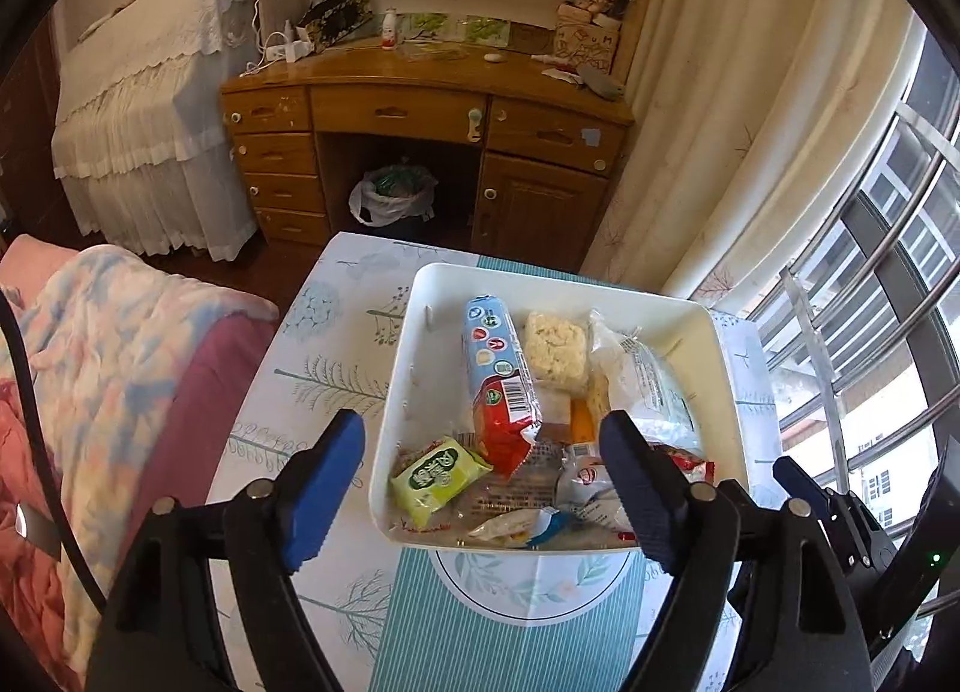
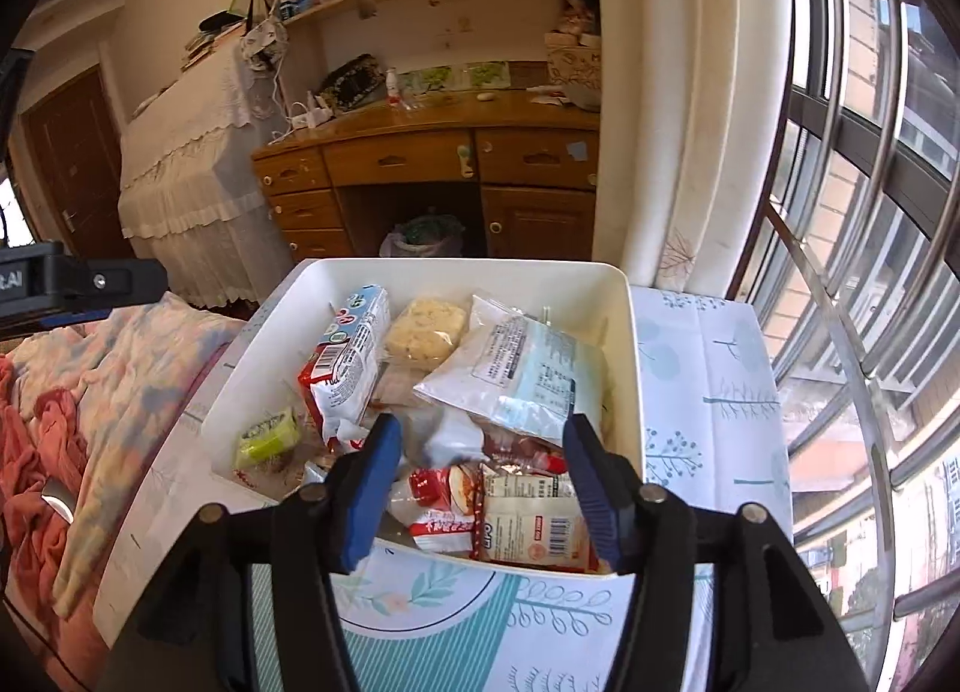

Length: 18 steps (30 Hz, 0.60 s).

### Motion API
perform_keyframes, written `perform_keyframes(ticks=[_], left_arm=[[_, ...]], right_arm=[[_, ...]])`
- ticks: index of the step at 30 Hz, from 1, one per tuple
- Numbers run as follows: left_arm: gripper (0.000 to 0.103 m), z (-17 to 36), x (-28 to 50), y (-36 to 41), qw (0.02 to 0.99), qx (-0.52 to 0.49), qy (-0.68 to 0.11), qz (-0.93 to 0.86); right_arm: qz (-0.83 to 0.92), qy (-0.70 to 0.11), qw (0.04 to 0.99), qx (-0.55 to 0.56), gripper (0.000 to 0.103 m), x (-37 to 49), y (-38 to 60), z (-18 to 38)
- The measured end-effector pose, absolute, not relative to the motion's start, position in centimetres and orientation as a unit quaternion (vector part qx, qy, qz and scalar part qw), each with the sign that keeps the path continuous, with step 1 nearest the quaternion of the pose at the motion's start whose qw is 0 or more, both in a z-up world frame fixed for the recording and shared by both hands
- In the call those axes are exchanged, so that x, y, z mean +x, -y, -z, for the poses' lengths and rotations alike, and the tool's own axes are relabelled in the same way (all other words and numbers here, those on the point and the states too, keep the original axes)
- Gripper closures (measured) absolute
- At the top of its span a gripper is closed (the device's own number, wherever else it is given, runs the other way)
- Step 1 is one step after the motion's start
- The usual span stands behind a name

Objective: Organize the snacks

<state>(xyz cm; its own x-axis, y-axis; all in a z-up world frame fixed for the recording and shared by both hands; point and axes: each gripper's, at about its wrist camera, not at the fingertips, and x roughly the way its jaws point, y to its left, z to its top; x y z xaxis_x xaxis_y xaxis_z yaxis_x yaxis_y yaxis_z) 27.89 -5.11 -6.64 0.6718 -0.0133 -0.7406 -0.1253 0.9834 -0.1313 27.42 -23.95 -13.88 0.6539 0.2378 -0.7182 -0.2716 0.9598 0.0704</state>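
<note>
A white plastic bin (image 1: pixel 414 332) (image 2: pixel 636 368) stands on the patterned tablecloth and holds several snack packs. Inside lie a blue-and-red biscuit roll (image 1: pixel 495 374) (image 2: pixel 348 356), a green packet (image 1: pixel 438 473) (image 2: pixel 267 437), a pale cracker block (image 1: pixel 555 347) (image 2: pixel 426 332), a clear bag with a printed label (image 1: pixel 651 386) (image 2: pixel 522 374) and red-and-white packets (image 2: pixel 528 524). My left gripper (image 1: pixel 487 434) hovers open above the bin's near side, holding nothing. My right gripper (image 2: pixel 483 440) is open over the near right corner, its pads clear of the packets below.
A bed with a pastel blanket (image 1: pixel 108 344) lies left of the table. A wooden desk (image 1: pixel 420 110) with a bagged waste bin (image 1: pixel 393 194) under it stands behind. A cream curtain (image 1: pixel 750 122) and window bars (image 2: pixel 840 272) close the right side.
</note>
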Motion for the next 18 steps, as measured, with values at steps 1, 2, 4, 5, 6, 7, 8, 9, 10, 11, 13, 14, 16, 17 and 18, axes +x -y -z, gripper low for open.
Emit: perform_keyframes(ticks=[1,2,4,5,6,7,8,9,10,11,13,14,16,17,18], left_arm=[[0.021,6.7,27.8,5.1,0.909,-0.082,-0.407,-0.030],[0.021,6.8,27.6,5.0,0.908,-0.081,-0.410,-0.029],[0.021,7.1,27.0,4.6,0.906,-0.081,-0.414,-0.026],[0.021,7.3,26.7,4.3,0.905,-0.083,-0.416,-0.024],[0.021,7.4,26.4,4.0,0.905,-0.086,-0.417,-0.022],[0.021,7.6,25.9,3.5,0.903,-0.091,-0.419,-0.019],[0.021,7.7,25.4,3.1,0.902,-0.096,-0.421,-0.016],[0.021,7.9,24.9,2.6,0.901,-0.100,-0.423,-0.012],[0.021,8.0,24.1,2.0,0.899,-0.103,-0.426,-0.008],[0.021,8.1,23.5,1.6,0.898,-0.103,-0.428,-0.005],[0.021,8.2,21.9,0.5,0.897,-0.095,-0.433,0.004],[0.021,8.2,21.2,0.0,0.896,-0.089,-0.435,0.006],[0.021,8.5,19.5,-1.3,0.894,-0.081,-0.440,0.008],[0.021,8.7,18.8,-1.9,0.893,-0.081,-0.442,0.009],[0.021,8.9,17.9,-2.6,0.892,-0.082,-0.444,0.011]], right_arm=[[-0.136,-0.392,0.910,-0.022,0.039,27.2,23.9,13.8],[-0.132,-0.392,0.910,-0.023,0.037,26.9,23.8,13.7],[-0.124,-0.393,0.911,-0.024,0.033,26.1,23.6,13.5],[-0.120,-0.394,0.911,-0.026,0.031,25.8,23.4,13.5],[-0.114,-0.397,0.910,-0.027,0.030,25.3,23.2,13.5],[-0.108,-0.401,0.909,-0.028,0.029,24.8,23.0,13.5],[-0.103,-0.406,0.908,-0.027,0.029,24.3,22.9,13.5],[-0.097,-0.411,0.906,-0.025,0.029,23.7,22.6,13.6],[-0.092,-0.417,0.904,-0.024,0.029,23.0,22.5,13.7],[-0.085,-0.425,0.901,-0.022,0.029,22.2,22.3,13.8],[-0.074,-0.438,0.896,-0.015,0.028,20.7,22.1,13.9],[-0.068,-0.441,0.895,-0.010,0.028,19.8,21.9,14.0],[-0.054,-0.448,0.893,-0.001,0.027,17.9,21.5,14.3],[-0.048,-0.455,0.889,0.003,0.025,17.0,21.2,14.5],[-0.043,-0.464,0.885,0.007,0.025,16.2,20.9,14.8]])
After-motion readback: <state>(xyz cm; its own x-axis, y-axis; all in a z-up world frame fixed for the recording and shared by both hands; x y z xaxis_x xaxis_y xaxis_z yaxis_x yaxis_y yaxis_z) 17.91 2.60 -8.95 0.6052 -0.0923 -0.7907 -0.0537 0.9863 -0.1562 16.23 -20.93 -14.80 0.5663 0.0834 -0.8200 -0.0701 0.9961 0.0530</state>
